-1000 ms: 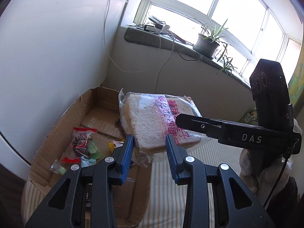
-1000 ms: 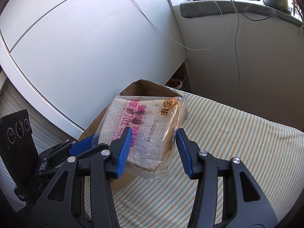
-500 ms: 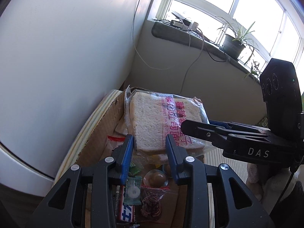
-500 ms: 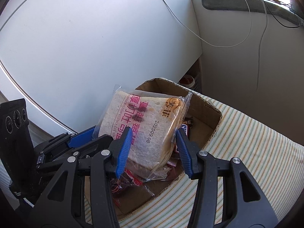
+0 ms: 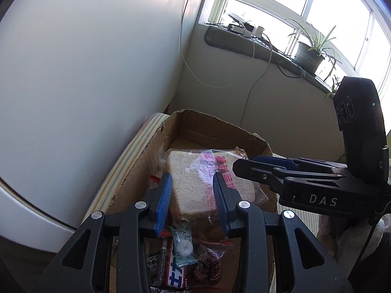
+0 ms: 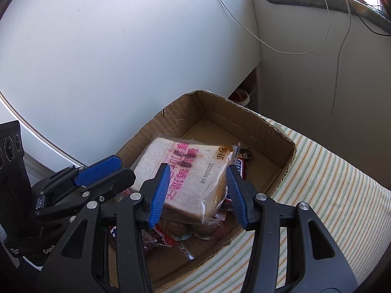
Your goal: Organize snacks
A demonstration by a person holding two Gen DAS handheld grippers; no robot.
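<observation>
Two grippers clamp one bag of bread [image 6: 188, 178] from opposite sides, holding it tilted just above the cardboard box [image 6: 246, 124]. Left gripper [image 5: 191, 199] has its blue pads pressed on one edge of the bag; right gripper [image 6: 198, 191] squeezes the other edge. Below the bread, inside the box, lie small wrapped snacks [image 5: 182, 246]. Under the box is a striped cloth [image 6: 330, 190].

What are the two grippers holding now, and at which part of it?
Both hold one bagged bread slice over the cardboard box: the left gripper and the right gripper each clamp a near corner across its edges.
</observation>
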